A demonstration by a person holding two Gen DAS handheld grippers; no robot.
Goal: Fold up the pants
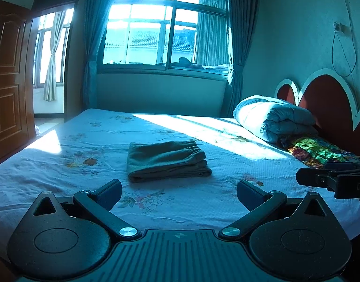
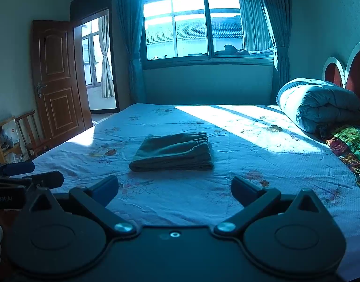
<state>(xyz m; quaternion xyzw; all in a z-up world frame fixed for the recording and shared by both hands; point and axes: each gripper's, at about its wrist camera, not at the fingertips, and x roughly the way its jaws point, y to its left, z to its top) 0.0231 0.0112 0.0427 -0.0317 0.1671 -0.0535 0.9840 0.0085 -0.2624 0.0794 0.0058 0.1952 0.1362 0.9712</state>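
Your left gripper is spread wide and holds nothing; your right gripper is the same, its fingers well apart and bare. Both hover over the bed, side by side. Straight ahead of each, near but not touching, the pants lie folded into a neat stack on the flowered sheet, waistband toward the rolled quilt.

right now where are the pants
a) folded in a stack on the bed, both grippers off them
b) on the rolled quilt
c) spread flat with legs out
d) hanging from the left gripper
a: the pants lie folded on the bed sheet, with the left gripper and right gripper open and short of them.
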